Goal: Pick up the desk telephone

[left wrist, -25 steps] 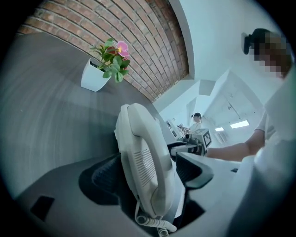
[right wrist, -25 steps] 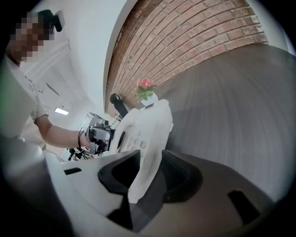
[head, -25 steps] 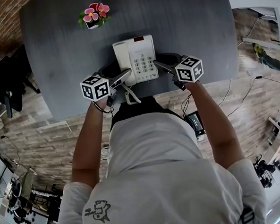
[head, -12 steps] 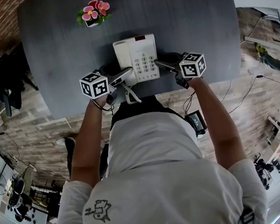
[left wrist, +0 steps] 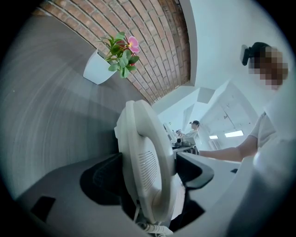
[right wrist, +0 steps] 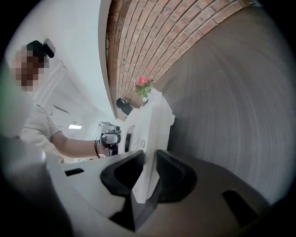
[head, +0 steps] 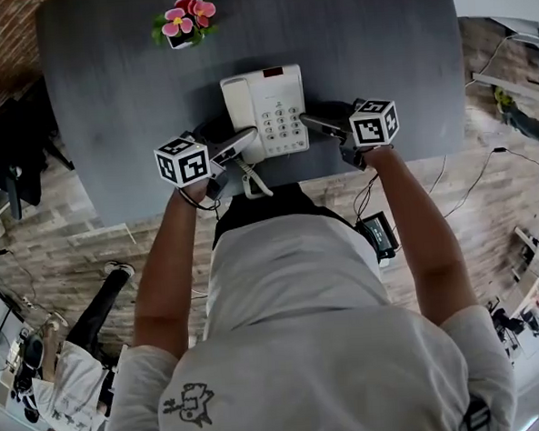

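Observation:
The white desk telephone (head: 272,105) lies on the grey table (head: 377,39) near its front edge, handset on the left side. My left gripper (head: 240,143) is shut on the phone's left side, with the handset (left wrist: 148,162) wedged between its dark pads. My right gripper (head: 311,123) grips the phone's right edge (right wrist: 150,134); its jaws have just been closing and both pads now press on that edge. The coiled cord (head: 249,179) hangs over the table's front edge.
A small white pot of pink flowers (head: 180,26) stands at the back of the table, well behind the phone. Wooden floor, cables and a chair surround the table. A person stands on the floor at the lower left (head: 71,395).
The right gripper's marker cube has rolled a little. Phone and both grippers keep their places. A person has come into view on the floor at the lower left.

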`<state>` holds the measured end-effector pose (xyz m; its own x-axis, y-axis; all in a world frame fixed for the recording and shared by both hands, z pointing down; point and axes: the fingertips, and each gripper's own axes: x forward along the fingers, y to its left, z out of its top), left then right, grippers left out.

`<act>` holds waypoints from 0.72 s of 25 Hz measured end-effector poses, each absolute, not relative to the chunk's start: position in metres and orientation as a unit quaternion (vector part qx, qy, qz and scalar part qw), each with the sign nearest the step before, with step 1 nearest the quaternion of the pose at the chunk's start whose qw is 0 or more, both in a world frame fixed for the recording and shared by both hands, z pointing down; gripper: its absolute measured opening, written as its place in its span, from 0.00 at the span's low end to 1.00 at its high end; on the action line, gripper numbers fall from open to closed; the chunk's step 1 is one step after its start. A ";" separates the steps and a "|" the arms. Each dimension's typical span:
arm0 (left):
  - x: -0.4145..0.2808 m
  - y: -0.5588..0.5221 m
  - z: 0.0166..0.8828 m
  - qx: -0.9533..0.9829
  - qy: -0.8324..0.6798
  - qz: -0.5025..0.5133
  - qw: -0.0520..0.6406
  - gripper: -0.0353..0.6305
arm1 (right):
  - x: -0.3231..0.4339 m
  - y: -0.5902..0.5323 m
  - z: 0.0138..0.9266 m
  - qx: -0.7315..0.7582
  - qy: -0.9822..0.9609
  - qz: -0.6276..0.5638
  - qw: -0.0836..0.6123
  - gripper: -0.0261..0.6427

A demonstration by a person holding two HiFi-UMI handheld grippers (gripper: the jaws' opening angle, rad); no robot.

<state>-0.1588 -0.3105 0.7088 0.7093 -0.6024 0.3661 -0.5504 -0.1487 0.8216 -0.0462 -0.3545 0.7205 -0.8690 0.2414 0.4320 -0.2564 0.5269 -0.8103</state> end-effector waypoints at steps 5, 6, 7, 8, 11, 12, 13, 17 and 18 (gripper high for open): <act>-0.160 -0.309 0.708 0.752 -0.389 -0.020 0.531 0.61 | -0.046 -0.353 0.719 0.022 -0.833 0.492 0.253 0.16; -0.160 -0.308 0.707 0.753 -0.389 -0.017 0.530 0.61 | -0.046 -0.351 0.719 0.023 -0.832 0.493 0.254 0.16; -0.159 -0.309 0.705 0.755 -0.388 -0.015 0.529 0.61 | -0.044 -0.350 0.718 0.022 -0.831 0.494 0.254 0.15; -0.157 -0.308 0.704 0.756 -0.387 -0.013 0.528 0.61 | -0.042 -0.348 0.717 0.022 -0.830 0.496 0.254 0.15; -0.149 -0.300 0.693 0.758 -0.384 -0.010 0.527 0.61 | -0.033 -0.336 0.707 0.027 -0.827 0.503 0.250 0.15; -0.146 -0.296 0.686 0.759 -0.385 -0.011 0.526 0.61 | -0.028 -0.331 0.700 0.030 -0.827 0.503 0.247 0.15; -0.142 -0.292 0.678 0.759 -0.386 -0.015 0.524 0.61 | -0.024 -0.327 0.693 0.032 -0.829 0.504 0.243 0.15; -0.132 -0.283 0.662 0.763 -0.387 -0.019 0.517 0.61 | -0.014 -0.317 0.677 0.032 -0.837 0.491 0.240 0.15; -0.131 -0.282 0.662 0.765 -0.387 -0.017 0.515 0.61 | -0.013 -0.316 0.677 0.032 -0.839 0.487 0.241 0.15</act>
<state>-0.1308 -0.2818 0.6623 0.6996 -0.6095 0.3730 -0.5750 -0.1703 0.8003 -0.0129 -0.3156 0.6770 -0.8816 0.1814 0.4357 -0.2884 0.5239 -0.8015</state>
